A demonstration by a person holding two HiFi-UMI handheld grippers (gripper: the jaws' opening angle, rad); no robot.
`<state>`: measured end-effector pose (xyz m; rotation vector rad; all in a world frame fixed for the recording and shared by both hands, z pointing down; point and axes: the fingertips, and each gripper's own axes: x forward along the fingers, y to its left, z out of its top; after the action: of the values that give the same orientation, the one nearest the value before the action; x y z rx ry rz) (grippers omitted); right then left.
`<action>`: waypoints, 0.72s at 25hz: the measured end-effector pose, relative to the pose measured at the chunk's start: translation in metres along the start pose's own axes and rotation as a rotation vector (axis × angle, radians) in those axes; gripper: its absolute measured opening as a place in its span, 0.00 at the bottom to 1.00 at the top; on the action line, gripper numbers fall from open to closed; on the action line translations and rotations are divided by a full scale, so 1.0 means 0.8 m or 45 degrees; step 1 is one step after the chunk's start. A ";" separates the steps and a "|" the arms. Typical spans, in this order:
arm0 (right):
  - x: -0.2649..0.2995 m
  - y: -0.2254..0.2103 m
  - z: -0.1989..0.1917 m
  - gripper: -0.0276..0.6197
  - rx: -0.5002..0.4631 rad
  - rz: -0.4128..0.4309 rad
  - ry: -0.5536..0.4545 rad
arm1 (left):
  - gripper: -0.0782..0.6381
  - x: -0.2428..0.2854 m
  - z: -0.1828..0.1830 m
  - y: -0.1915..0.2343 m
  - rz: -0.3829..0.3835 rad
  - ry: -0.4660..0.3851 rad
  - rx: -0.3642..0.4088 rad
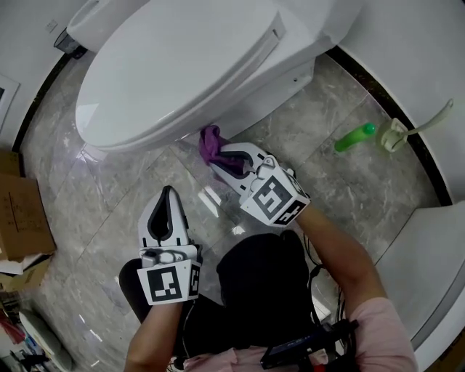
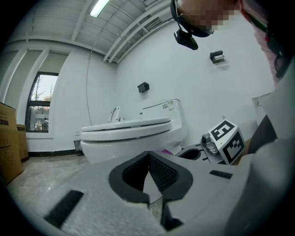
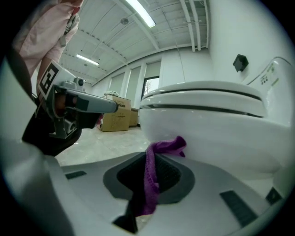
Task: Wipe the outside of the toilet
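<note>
One white toilet is seen, glossy, with its lid down, on a grey marbled floor bounded by white walls. A purple cloth is clamped in the right gripper and pressed against the bowl's lower side. The left gripper is clenched on nothing, apart from the toilet. A green bottle lies near the wall.

Ceiling strip lights illuminate the scene brightly and evenly, producing glare on the glossy floor, while both gripper views show fisheye distortion and dark corners.
</note>
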<state>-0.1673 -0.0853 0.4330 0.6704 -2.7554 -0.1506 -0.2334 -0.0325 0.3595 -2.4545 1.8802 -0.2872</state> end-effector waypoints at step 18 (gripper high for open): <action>-0.152 -0.328 -0.165 0.14 0.285 -0.768 0.170 | 0.12 0.108 -0.002 -0.103 -0.211 0.016 0.032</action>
<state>0.0902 -0.2657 0.4816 1.4970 -2.3794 0.0754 -0.1337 -0.0932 0.3836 -2.6014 1.6683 -0.3300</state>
